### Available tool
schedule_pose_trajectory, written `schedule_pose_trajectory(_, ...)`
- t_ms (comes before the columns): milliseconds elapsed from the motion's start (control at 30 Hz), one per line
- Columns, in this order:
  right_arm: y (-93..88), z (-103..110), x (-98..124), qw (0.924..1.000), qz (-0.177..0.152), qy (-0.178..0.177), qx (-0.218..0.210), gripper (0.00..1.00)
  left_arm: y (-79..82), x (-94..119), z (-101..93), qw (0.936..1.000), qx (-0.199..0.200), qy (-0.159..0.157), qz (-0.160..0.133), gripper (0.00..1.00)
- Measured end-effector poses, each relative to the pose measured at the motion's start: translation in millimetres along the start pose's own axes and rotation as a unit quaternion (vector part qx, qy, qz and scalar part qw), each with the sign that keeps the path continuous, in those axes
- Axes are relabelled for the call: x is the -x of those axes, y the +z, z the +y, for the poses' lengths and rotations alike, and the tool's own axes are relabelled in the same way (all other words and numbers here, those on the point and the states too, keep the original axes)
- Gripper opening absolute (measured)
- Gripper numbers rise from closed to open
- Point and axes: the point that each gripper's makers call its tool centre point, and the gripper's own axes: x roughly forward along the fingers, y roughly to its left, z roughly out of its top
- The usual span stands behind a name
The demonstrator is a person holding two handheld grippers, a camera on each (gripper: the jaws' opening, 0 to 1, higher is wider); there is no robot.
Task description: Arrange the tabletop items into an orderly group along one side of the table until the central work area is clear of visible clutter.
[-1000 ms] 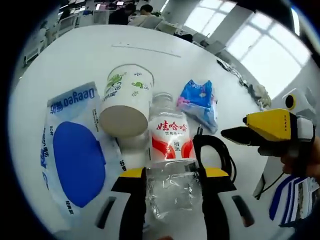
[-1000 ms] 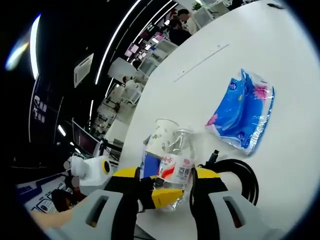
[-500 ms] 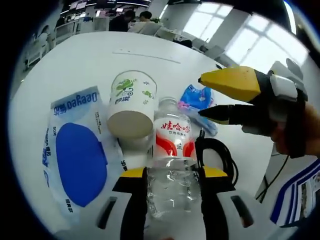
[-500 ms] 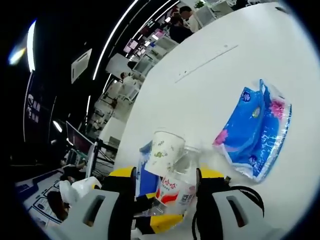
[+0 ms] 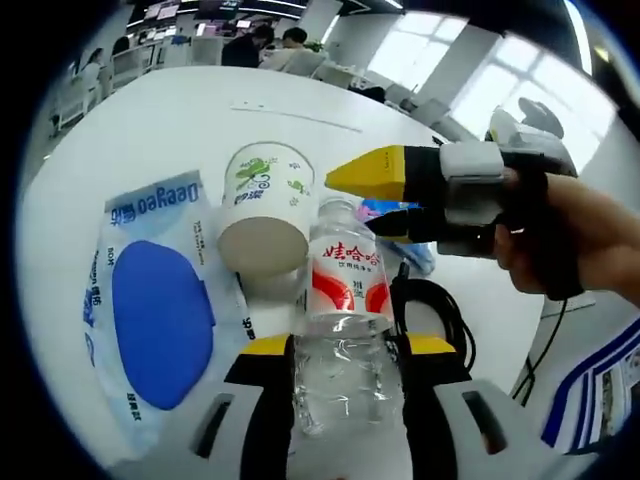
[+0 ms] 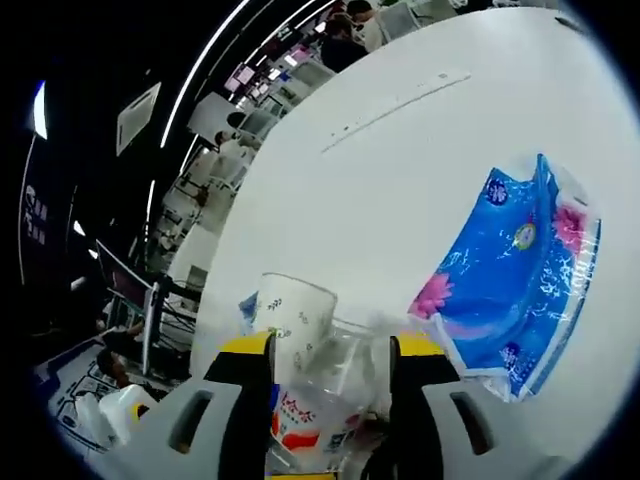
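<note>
Two grippers: both over a white table.
Left gripper: jaws closed against the sides of a clear bottle, base nearest the camera, neck pointing ahead.
Bottle label: red and white, just ahead of the left jaws.
Cup: paper, on its side, bottom facing the camera, ahead-left of the left jaws, touching the bottle's shoulder.
Wipes: flat blue-and-white pack, left of the left jaws, partly under the cup.
Cable: black loop, just right of the bottle.
Right gripper: enters the left gripper view from the right, held by a hand; yellow-tipped jaws narrowly apart above the bottle's neck, gripping nothing.
Right gripper view: bottle top and cup rim between that gripper's jaws, not clamped.
Tissues: blue floral pack, ahead-right of the right jaws, apart from the bottle.
</note>
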Motion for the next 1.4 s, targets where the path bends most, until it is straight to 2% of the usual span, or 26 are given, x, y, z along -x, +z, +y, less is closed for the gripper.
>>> schedule_pose_trajectory(100, -1.0, 1, -7, 0.9998, 0.009, 0.008, -0.017, 0.42, 0.3, 0, -0.1, 1.0, 0.002, 0.0, -0.002, 0.38)
schedule_pose_trajectory(333, -8.2, 3, -11, 0.9998, 0.016, -0.001, -0.009, 0.41, 0.1, 0, -0.5, 1.0, -0.004, -0.001, -0.002, 0.38)
schedule_pose_trajectory(467, -15.2, -7, -9, 0.9993, 0.021, -0.026, 0.013, 0.29, 0.3, -1, -1.1, 0.9999, -0.011, -0.003, -0.003, 0.37)
schedule_pose_trajectory(500, -11.9, -4, -11, 0.9998, 0.009, -0.016, -0.013, 0.28, -0.5, 0, -2.5, 0.9999, -0.014, -0.005, -0.002, 0.37)
schedule_pose_trajectory(533, -12.7, -5, -11, 0.9994, 0.012, -0.018, -0.029, 0.27, -0.2, 0, -3.2, 0.9997, -0.023, -0.004, -0.003, 0.37)
schedule_pose_trajectory(567, -11.8, -6, -12, 0.9995, 0.009, -0.017, -0.023, 0.27, -0.3, 0, -4.4, 0.9995, -0.032, -0.005, -0.002, 0.37)
schedule_pose_trajectory(700, -8.4, -9, -16, 0.9995, 0.008, -0.013, -0.027, 0.24, -0.2, 1, -1.6, 0.9998, -0.02, -0.006, -0.007, 0.37)
schedule_pose_trajectory(767, -7.5, -8, -16, 0.9991, 0.006, -0.004, -0.041, 0.21, -0.4, 1, -1.2, 0.9998, -0.015, -0.007, -0.007, 0.37)
schedule_pose_trajectory(800, -5.5, -4, -15, 0.9974, 0.002, 0.007, -0.071, 0.2, -0.3, 1, -1.2, 0.9999, -0.014, -0.007, -0.007, 0.37)
schedule_pose_trajectory(833, -6.0, -7, -14, 0.9984, 0.001, 0.003, -0.056, 0.2, -0.6, 1, -2.1, 0.9998, -0.016, -0.007, -0.007, 0.37)
schedule_pose_trajectory(933, -3.9, 0, -10, 0.9989, -0.009, 0.014, -0.044, 0.19, -0.9, 2, -2.4, 0.9998, -0.019, -0.006, -0.007, 0.37)
schedule_pose_trajectory(1167, 6.2, 19, 4, 0.998, -0.051, 0.039, -0.001, 0.17, 0.0, 8, -6.5, 0.9991, -0.04, -0.011, -0.012, 0.37)
schedule_pose_trajectory(1267, 9.3, 30, 13, 0.996, -0.068, 0.055, 0.02, 0.17, 0.4, 11, -8.6, 0.9984, -0.052, -0.011, -0.017, 0.36)
schedule_pose_trajectory(1400, 11.9, 52, 26, 0.9901, -0.086, 0.087, 0.07, 0.17, 1.3, 16, -11.6, 0.9972, -0.068, -0.015, -0.025, 0.36)
